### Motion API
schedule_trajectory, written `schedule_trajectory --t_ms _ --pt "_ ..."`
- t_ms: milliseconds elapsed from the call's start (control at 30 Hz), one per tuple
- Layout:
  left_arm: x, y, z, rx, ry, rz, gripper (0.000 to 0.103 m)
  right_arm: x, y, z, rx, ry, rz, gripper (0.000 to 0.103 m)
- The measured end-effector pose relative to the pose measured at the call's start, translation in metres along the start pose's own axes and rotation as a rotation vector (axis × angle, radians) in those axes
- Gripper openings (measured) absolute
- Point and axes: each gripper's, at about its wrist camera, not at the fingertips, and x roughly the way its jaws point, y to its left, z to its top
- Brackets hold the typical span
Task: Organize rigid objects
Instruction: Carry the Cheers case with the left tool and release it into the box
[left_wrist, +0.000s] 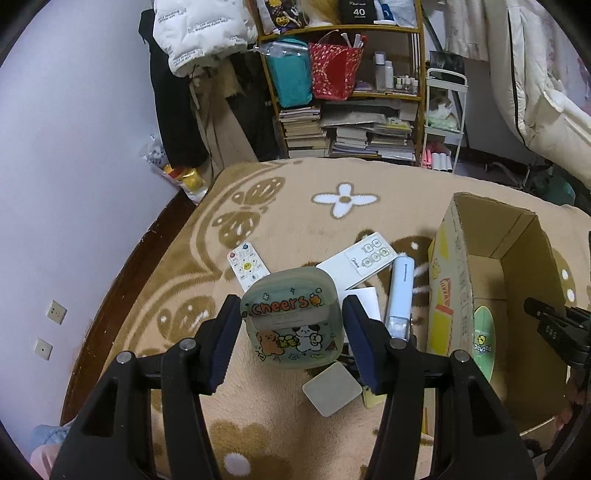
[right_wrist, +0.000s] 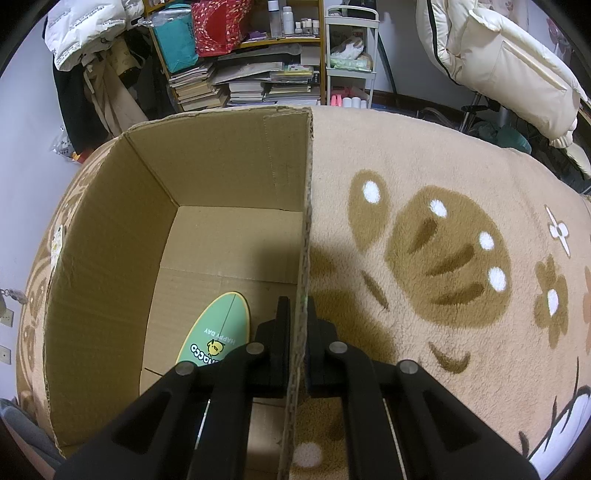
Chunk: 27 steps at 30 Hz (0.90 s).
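The left gripper (left_wrist: 290, 332) is standing with its jaws apart on either side of a green square case (left_wrist: 291, 319) printed with "Cheers" and cartoon animals; narrow gaps are showing between the blue pads (left_wrist: 221, 343) and the case's sides, so nothing is being clamped. The case is lying on the beige patterned blanket (left_wrist: 295, 221) among other small items. Just ahead of the gripper and to its left a small white remote (left_wrist: 246, 268) is lying; ahead and to its right are a larger white remote (left_wrist: 364, 264) and a pale blue stick-shaped device (left_wrist: 399, 295). Just below the case a grey square pad (left_wrist: 331, 388) is resting.

To the gripper's right a cardboard box (left_wrist: 452, 280) is standing open. Inside it a green oval item (right_wrist: 218, 332) (marked "HAPPY DAY") is lying on the floor; the rest of the box's visible floor is bare.

The right gripper (right_wrist: 297, 332) is clamping the box's near-right wall (right_wrist: 308, 206), one finger inside and one outside, pressed against the cardboard.
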Motion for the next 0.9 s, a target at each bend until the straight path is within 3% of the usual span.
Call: schedule_trajectory --t_ms 267,433,567,900 --pt "-0.015 -0.002 0.004 -0.003 -0.015 -0.012 0.055 0.000 0.000 0.000 0.001 0.000 0.001 0.007" --pt "-0.031 -0.007 0.008 -0.006 -0.035 -0.067 0.055 0.000 0.000 0.000 -0.001 0.000 0.000 0.007" --pt "-0.049 -0.019 0.009 0.030 -0.079 -0.067 0.055 0.000 0.001 0.000 0.001 0.000 0.000 0.007" --pt "-0.079 -0.061 0.006 0.109 -0.123 -0.164 0.055 0.000 0.002 0.000 0.002 0.000 0.001 0.007"
